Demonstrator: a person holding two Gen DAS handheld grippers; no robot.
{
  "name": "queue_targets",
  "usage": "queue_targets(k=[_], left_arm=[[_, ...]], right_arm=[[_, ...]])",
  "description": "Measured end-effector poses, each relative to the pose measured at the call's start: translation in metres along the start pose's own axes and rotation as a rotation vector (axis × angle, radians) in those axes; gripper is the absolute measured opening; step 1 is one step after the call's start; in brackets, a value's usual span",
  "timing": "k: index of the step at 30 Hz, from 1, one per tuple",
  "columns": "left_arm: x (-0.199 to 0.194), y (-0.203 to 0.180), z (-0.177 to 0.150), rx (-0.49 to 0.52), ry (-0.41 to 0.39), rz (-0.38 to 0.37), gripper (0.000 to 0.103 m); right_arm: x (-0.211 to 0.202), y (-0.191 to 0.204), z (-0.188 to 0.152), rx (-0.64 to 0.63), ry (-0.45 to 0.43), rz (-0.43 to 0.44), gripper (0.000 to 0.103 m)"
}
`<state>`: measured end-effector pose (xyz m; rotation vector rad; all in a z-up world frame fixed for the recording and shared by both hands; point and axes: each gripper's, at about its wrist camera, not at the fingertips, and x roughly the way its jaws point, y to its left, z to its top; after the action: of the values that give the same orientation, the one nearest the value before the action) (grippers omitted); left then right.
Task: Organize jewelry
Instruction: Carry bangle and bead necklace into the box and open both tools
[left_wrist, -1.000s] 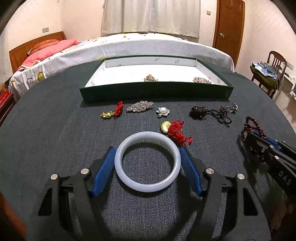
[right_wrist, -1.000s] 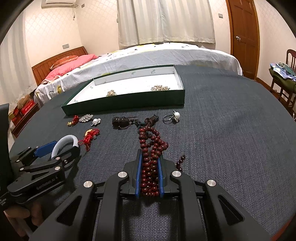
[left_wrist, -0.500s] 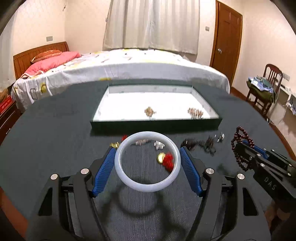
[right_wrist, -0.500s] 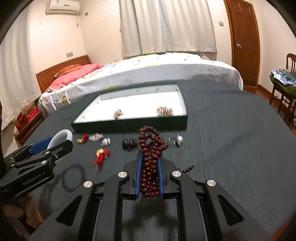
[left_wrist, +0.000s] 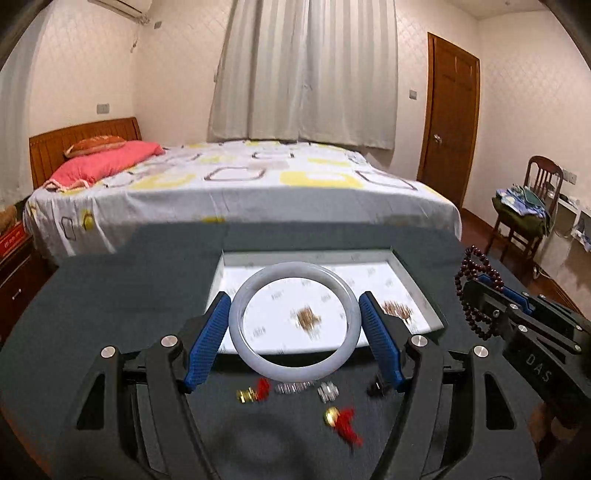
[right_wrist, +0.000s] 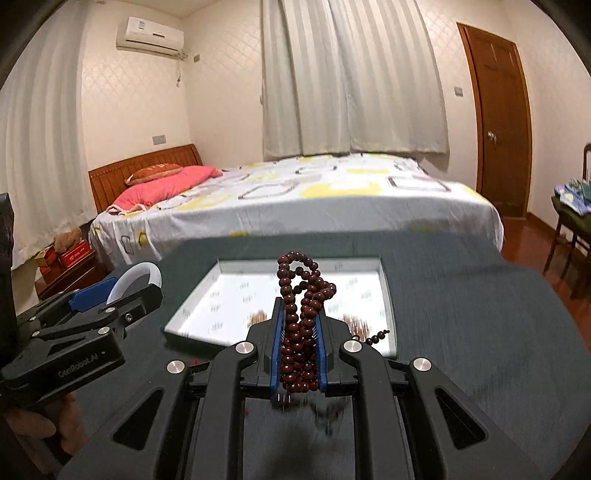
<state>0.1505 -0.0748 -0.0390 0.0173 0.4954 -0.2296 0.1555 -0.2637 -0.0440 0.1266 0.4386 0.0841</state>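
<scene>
Bangle (left_wrist: 294, 322) between left gripper (left_wrist: 294, 325) pads — beads (right_wrist: 298, 332) clamped

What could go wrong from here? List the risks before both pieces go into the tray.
1. The pale bangle is held in the left gripper only by two pads on its smooth outer rim; a tilt could let it slip.
2. Loose loops of the dark red bead string dangle beyond the right gripper and may snag the tray wall.
3. Setting down carelessly could knock the two brooches already inside.
</scene>
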Motion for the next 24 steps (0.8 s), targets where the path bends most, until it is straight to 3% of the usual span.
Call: queue_targets(k=[10, 17, 24], left_arm=[[0.055, 0.015, 0.042, 0.001, -0.043, 0.024, 0.069], [0.130, 0.030, 0.019, -0.019, 0.105, 0.048, 0.069], [0.176, 0.040, -0.012, -0.038, 0.249, 0.049, 0.069]], right_arm=[[0.052, 0.004, 0.039, -0.002, -0.043, 0.012, 0.015], [0.124, -0.002, 0.005, 0.028, 0.120, 0.024, 0.015], [0.163, -0.002, -0.029, 0.044, 0.270, 0.026, 0.015]])
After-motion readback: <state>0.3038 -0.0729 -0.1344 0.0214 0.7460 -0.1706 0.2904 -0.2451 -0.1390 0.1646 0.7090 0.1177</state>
